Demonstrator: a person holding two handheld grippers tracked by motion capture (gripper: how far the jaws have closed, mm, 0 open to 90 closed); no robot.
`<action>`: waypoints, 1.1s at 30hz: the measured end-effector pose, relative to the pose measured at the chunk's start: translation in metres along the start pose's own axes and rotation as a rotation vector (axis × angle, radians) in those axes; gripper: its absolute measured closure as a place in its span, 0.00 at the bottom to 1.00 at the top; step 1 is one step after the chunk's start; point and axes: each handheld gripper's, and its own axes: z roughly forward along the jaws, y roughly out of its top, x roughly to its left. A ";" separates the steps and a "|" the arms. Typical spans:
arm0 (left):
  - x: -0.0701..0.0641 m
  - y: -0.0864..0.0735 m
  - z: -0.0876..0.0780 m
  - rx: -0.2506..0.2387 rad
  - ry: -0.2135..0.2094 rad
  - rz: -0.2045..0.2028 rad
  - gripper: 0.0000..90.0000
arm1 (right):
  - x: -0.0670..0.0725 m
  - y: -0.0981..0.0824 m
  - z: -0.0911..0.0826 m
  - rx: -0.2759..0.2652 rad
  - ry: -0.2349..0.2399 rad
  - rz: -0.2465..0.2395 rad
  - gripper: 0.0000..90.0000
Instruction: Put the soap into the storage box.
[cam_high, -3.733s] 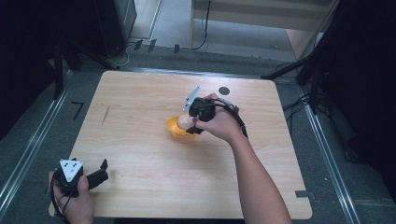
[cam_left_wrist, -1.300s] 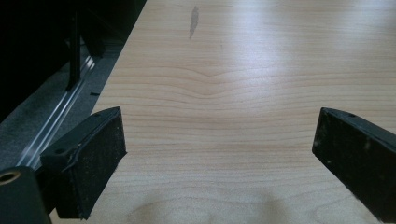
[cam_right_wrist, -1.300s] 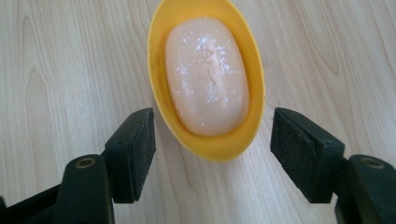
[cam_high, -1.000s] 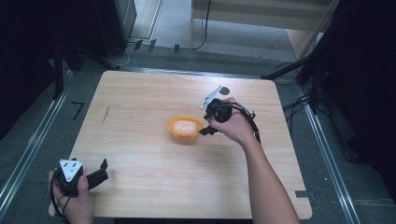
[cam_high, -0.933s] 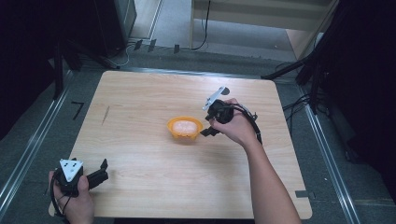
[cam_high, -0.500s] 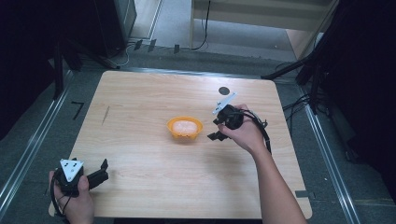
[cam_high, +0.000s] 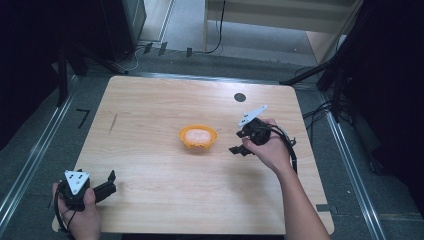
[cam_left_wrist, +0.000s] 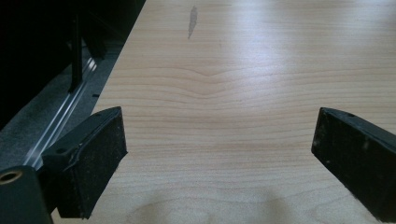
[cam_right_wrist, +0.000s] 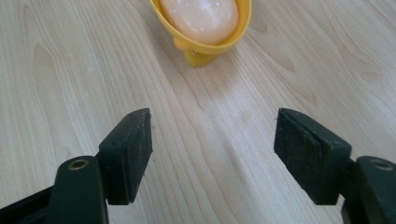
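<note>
A small orange bowl (cam_high: 198, 142) stands near the middle of the wooden table (cam_high: 150, 105) and holds a pale pinkish lump (cam_high: 196, 133). The right gripper view has the bowl (cam_right_wrist: 203, 46) and the lump (cam_right_wrist: 201, 16) just ahead. My right gripper (cam_high: 237, 143) hovers to the right of the bowl, apart from it. Its jaws have just been opening and stand open (cam_right_wrist: 212, 154) with only bare wood between them. My left gripper (cam_high: 109, 182) rests at the table's near left corner, open (cam_left_wrist: 219, 158) over bare wood.
A black round mark (cam_high: 240, 97) sits on the table behind the right hand. A thin grey smudge (cam_high: 114, 123) lies on the left part of the tabletop, also ahead in the left gripper view (cam_left_wrist: 191, 21). Dark floor and metal rails (cam_high: 35, 155) flank the table.
My right gripper has drawn away from the bowl toward the right and slightly nearer, leaving the bowl with its lump on the table. Left hand has stayed put.
</note>
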 end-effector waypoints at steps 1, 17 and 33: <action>0.000 0.000 0.000 -0.001 0.001 0.000 0.04 | 0.000 -0.002 0.000 0.001 -0.003 -0.002 0.31; -0.001 0.000 0.000 0.000 0.004 0.006 0.04 | 0.011 -0.040 -0.005 -0.028 -0.115 0.112 0.15; 0.000 0.000 0.000 -0.001 0.001 -0.001 0.04 | 0.020 -0.075 -0.007 -0.032 -0.101 0.160 0.09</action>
